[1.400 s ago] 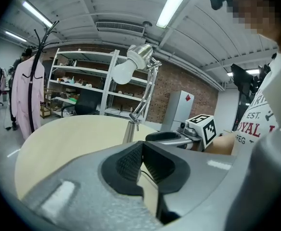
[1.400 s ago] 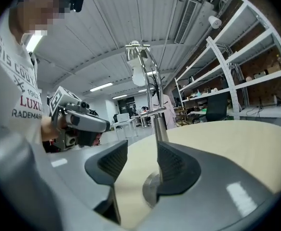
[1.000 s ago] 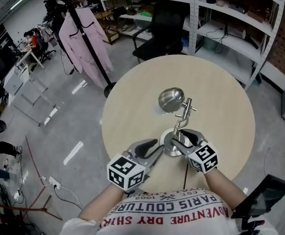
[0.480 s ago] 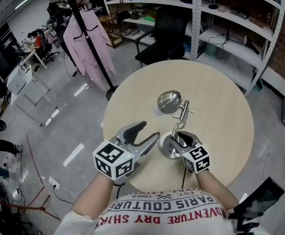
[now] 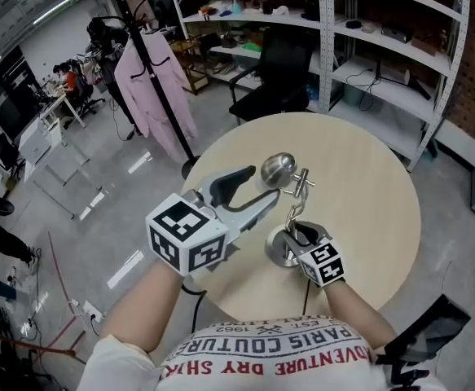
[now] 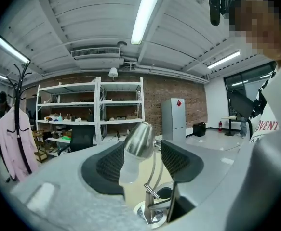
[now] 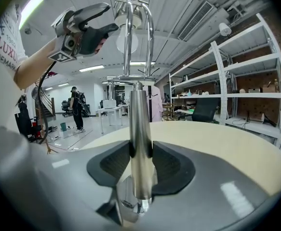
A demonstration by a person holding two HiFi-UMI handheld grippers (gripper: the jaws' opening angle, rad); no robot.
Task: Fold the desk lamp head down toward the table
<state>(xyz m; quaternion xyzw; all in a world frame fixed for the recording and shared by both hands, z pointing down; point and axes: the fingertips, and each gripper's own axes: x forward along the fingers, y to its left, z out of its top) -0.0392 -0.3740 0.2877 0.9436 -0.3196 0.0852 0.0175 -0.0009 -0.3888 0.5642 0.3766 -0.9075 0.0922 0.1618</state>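
Barely begun: desk lamp head [image 5: 278,169] not yet folded, up above the counter [image 5: 367,161]. Clamps the lamp stem [image 7: 141,143] low down with the right gripper [image 5: 304,233], jaws just closed onto it. Holds the left gripper [image 5: 257,190] at 8 o'clock of the head, jaws just opened wide and empty, head just beyond their tips.

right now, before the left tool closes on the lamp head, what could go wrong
1. The left tool, jaws just opened, stands wide with the lamp head showing between them, ungripped. The head is smooth, rounded metal, so a closing grip may slip off.
2. The right tool, jaws just closing on the lamp stem, is the only brace. If it slips, pushing the head down may tip or slide the base on the table.
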